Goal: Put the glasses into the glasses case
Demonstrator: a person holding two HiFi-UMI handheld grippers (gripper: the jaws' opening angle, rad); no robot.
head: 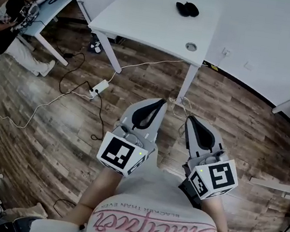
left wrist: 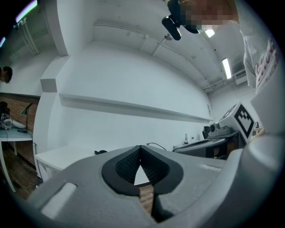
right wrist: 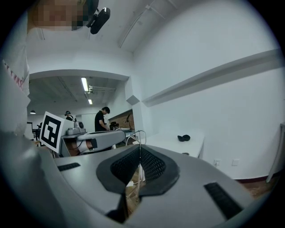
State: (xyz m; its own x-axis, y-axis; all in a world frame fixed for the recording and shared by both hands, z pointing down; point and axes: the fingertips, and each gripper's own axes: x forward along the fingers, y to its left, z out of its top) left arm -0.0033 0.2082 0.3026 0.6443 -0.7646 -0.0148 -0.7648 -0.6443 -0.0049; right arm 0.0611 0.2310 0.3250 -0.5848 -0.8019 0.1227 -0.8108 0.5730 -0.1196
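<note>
The left hand-held gripper (head: 162, 102) and the right hand-held gripper (head: 190, 118) hang side by side over the brown wooden plank floor (head: 77, 129), each with its jaws pressed together on nothing. Well ahead of both, a small black rounded item (head: 187, 8) lies on the white rectangular surface (head: 149, 20). It is too small to tell whether it is the glasses or the case.

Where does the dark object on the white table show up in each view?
Head view: top centre, dark object on the white table.
Left gripper view: small, low and left of centre, at the table's far side.
Right gripper view: right of centre, on the tabletop.
Shared landmark: the white table.
</note>
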